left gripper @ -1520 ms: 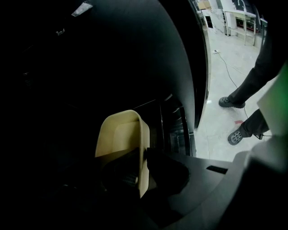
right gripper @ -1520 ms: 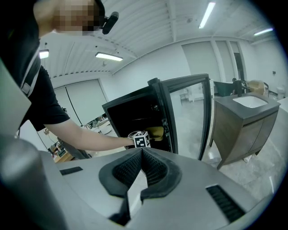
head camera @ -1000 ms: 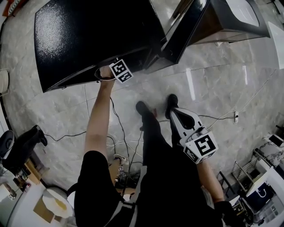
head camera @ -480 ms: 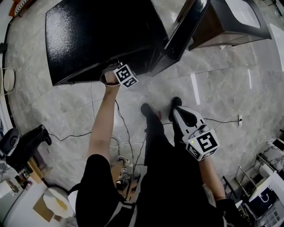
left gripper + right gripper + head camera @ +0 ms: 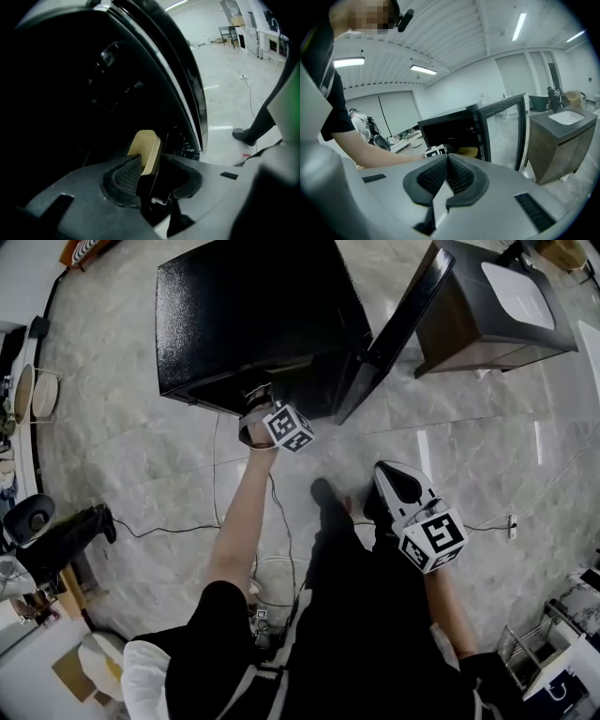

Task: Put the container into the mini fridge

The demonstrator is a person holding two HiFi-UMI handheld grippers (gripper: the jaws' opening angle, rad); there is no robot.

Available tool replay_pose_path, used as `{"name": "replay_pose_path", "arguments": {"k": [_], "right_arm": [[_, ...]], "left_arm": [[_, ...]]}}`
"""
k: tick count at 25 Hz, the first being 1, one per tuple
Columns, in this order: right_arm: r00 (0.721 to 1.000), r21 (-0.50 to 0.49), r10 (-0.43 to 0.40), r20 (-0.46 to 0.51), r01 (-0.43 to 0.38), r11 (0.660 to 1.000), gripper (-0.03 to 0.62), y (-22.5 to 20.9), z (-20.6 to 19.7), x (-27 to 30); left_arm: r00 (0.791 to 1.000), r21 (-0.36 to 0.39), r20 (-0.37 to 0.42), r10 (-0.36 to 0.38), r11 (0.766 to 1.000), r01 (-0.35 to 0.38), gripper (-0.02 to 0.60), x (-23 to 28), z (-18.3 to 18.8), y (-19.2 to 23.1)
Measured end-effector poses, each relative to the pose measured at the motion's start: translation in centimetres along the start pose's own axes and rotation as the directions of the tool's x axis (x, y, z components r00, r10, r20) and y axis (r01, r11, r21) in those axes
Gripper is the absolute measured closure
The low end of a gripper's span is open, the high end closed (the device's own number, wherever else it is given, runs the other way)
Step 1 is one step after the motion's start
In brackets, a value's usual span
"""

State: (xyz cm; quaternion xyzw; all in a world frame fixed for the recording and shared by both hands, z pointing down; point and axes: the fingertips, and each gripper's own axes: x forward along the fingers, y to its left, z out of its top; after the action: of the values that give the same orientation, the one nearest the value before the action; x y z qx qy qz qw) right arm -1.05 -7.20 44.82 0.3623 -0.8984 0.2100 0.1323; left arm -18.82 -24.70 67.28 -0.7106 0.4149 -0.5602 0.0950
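My left claw (image 5: 146, 163) clamps the cream plastic container (image 5: 144, 143), seemingly inside the glossy black mini fridge (image 5: 246, 315). My right claw (image 5: 446, 174) is clenched on nothing. Next: set down, release.

The floor (image 5: 141, 474) is glossy grey stone-pattern tile. The black mini fridge (image 5: 253, 315) stands directly on it, with its door (image 5: 394, 329) swung open to the right. A dark cabinet (image 5: 487, 334) with a white basin top stands just beyond the door. Thin black cables (image 5: 178, 523) trail across the tiles near the person's dark shoes (image 5: 324, 491).
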Motion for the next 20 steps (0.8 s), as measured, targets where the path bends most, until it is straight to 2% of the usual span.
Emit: {"name": "replay_pose_path", "arguments": {"k": [8,15,20], "right_arm": [[0.998,-0.025,0.052,0.038,-0.051,0.998,0.576,2.0,1.2,-1.0],[0.993,-0.041,0.076,0.085,-0.073,0.996,0.576,3.0,2.8,-0.9],[0.99,-0.06,0.106,0.093,-0.101,0.993,0.576,4.1,3.1,-0.1]], "left_arm": [[0.997,-0.055,0.053,0.061,0.997,-0.059,0.49,-7.9,1.5,1.0],[0.983,-0.104,0.116,0.143,0.986,-0.132,0.522,-14.2,2.9,3.4],[0.975,-0.102,0.135,0.178,0.981,-0.165,0.535,-17.6,2.4,4.3]]}}
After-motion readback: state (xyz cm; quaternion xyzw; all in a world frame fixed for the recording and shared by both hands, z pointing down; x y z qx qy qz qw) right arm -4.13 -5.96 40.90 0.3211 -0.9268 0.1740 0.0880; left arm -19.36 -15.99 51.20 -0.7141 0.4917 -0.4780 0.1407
